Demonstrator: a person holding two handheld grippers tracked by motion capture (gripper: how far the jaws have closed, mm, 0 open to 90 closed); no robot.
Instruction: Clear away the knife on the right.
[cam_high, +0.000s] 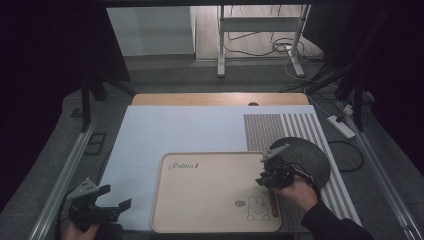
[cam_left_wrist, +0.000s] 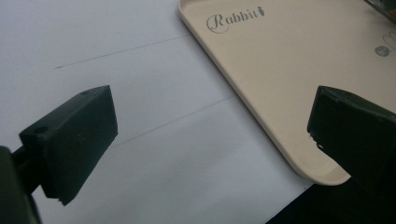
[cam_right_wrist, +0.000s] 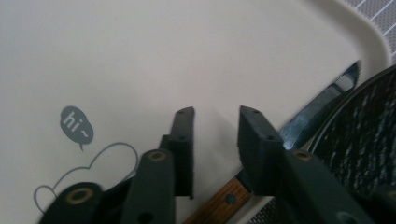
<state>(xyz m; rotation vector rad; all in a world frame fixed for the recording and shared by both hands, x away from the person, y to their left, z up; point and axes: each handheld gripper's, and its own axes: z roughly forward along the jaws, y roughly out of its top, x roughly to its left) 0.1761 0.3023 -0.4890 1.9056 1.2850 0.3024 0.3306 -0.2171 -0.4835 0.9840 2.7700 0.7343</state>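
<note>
A beige tray (cam_high: 200, 200) printed with "Rabbit" and a rabbit drawing lies at the table's front centre. A knife with a wooden handle (cam_right_wrist: 224, 201) and a dark blade (cam_right_wrist: 327, 100) rests along the tray's right rim (cam_right_wrist: 373, 42), beside a dark round plate (cam_high: 307, 155). My right gripper (cam_high: 263, 177) hovers low over the tray's right side, its jaws a little apart with bare tray between them; the knife handle passes just under the right jaw. My left gripper (cam_high: 116, 196) stands wide open at the front left, off the tray, nothing between its jaws. The tray's corner (cam_left_wrist: 299, 158) lies ahead of it.
A white sheet (cam_high: 175, 135) covers the table, and a striped mat (cam_high: 280, 127) lies under the dark plate (cam_right_wrist: 364, 140) at the right. The wooden table edge (cam_high: 215, 98) runs along the back. Metal rails flank the table; a power strip (cam_high: 342, 125) and cables lie on the floor.
</note>
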